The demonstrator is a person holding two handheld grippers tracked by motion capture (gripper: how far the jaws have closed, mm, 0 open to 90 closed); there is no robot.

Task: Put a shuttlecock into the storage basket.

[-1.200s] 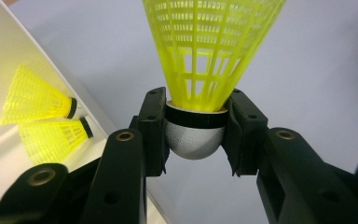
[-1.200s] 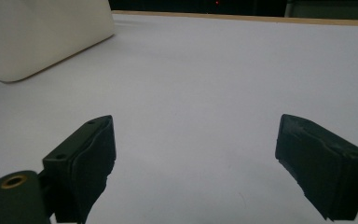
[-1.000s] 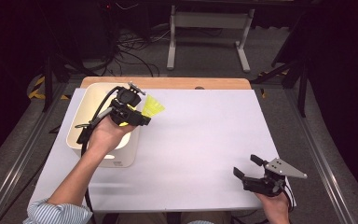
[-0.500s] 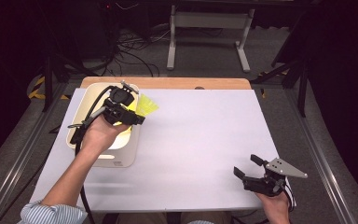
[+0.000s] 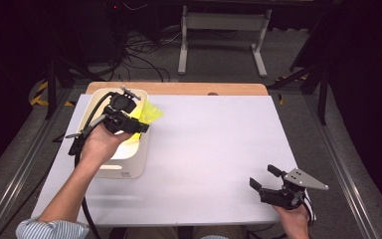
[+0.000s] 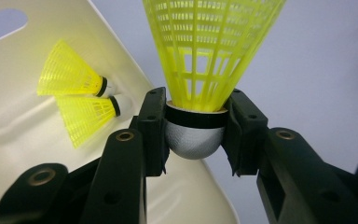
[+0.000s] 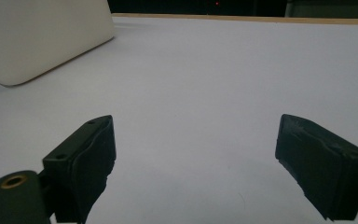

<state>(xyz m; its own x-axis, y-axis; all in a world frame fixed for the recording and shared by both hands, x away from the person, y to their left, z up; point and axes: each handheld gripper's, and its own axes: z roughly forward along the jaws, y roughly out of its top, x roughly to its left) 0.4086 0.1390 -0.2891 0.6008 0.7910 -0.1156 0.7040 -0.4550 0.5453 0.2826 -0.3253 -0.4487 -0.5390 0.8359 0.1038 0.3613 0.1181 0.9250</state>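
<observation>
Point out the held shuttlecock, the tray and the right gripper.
Shuttlecock (image 6: 195,140), left gripper view, its cork.
Tray (image 5: 129,168), high view, its near rim.
Right gripper (image 5: 262,178), high view, between its fingertips.

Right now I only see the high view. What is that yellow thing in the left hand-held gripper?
Observer: A yellow shuttlecock. The left hand-held gripper pinches its round cork end, skirt pointing away.
Operator: Is anything in the white tray?
Observer: Yes, two more shuttlecocks lie side by side in the tray.
Operator: Does the right one hold something?
Observer: No. The right hand-held gripper has its jaws wide apart, with bare table between them.
</observation>
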